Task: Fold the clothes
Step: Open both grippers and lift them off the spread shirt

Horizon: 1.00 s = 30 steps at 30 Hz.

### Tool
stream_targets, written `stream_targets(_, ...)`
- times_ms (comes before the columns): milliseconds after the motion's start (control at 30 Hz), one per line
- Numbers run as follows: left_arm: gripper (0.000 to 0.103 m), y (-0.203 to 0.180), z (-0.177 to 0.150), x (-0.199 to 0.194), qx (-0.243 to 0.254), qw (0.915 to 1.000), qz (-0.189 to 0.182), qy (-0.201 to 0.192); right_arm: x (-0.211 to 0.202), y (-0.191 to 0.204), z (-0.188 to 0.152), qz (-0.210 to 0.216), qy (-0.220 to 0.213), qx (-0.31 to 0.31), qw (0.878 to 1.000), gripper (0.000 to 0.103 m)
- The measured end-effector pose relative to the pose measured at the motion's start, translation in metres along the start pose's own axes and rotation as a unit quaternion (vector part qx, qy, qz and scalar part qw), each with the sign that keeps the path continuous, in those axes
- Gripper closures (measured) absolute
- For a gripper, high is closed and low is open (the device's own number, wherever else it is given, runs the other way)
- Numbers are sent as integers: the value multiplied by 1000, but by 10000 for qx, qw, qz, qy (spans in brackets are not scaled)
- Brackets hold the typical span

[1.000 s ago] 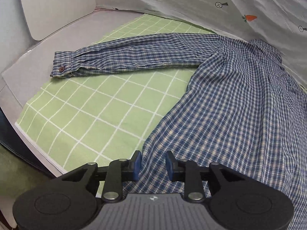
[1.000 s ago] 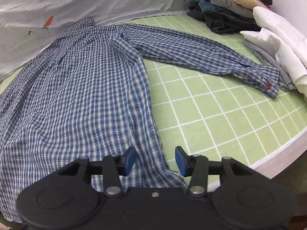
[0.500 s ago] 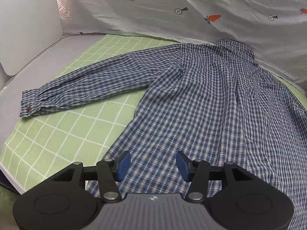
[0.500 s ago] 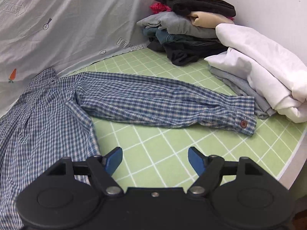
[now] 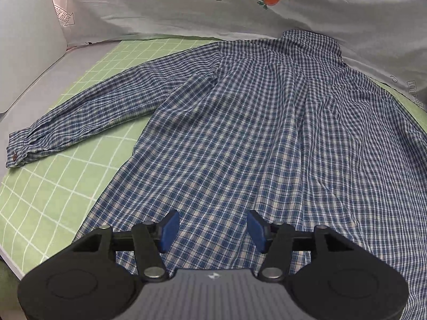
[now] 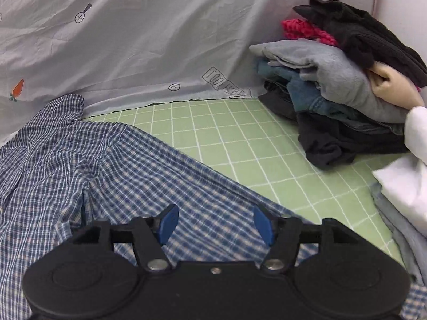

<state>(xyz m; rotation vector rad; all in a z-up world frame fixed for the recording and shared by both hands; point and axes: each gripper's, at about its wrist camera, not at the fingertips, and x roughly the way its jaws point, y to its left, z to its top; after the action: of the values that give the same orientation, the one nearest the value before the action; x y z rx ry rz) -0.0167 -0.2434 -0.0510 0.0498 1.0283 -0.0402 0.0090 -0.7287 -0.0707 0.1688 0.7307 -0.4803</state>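
Through your left wrist camera you see one plaid shirt (image 5: 253, 133) spread flat, back up, on the green grid mat (image 5: 53, 186). One sleeve (image 5: 88, 122) reaches out left of the shirt body, its cuff showing one button. Your left claw (image 5: 213, 230) hovers over the hem, its blue pads apart, gripping nothing. A grey printed sheet (image 5: 186, 5) hangs behind the collar, with one carrot print above it.

Through your right wrist camera, your right claw (image 6: 214, 224) is spread wide over the shirt's (image 6: 80, 165) other sleeve, empty. To the shirt's right stand two piles: mixed dark clothes (image 6: 341, 85) and white garments (image 6: 405, 176). The surface is the same mat (image 6: 226, 138).
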Motion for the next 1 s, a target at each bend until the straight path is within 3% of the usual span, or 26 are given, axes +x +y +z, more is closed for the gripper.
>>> stream_targets(133,46,-3,11,15,-227,9996,110,155,47,0,23,368,204,-215,9989,36)
stream_targets(333,46,-8,22,39,-531,9973,295,406,75,2,34,863,421,-568,9938,69)
stream_targets(433,44,-12,25,48,-561,9965,421,462,77,2,37,969,435,-659,9922,101)
stream_targets(467,41,-13,25,49,-572,9964,441,454,78,2,38,988,433,-682,9918,102)
stream_targets(733,34,-10,27,53,-705,9958,422,400,106,-6,58,607,231,-732,9952,102)
stream_targets(800,32,-9,28,53,-693,9960,398,388,110,-4,63,521,274,-758,9954,98)
stream_targets(833,32,-8,28,53,-687,9962,386,382,109,-2,65,397,306,-755,9959,85)
stream_targets(867,31,-8,28,52,-681,9963,374,376,107,-1,66,261,336,-748,9963,66)
stream_targets(933,31,-6,28,52,-669,9965,350,364,93,2,63,162,220,-646,9975,56)
stream_targets(1000,30,-5,28,52,-656,9967,326,352,74,6,57,188,89,-498,9985,54)
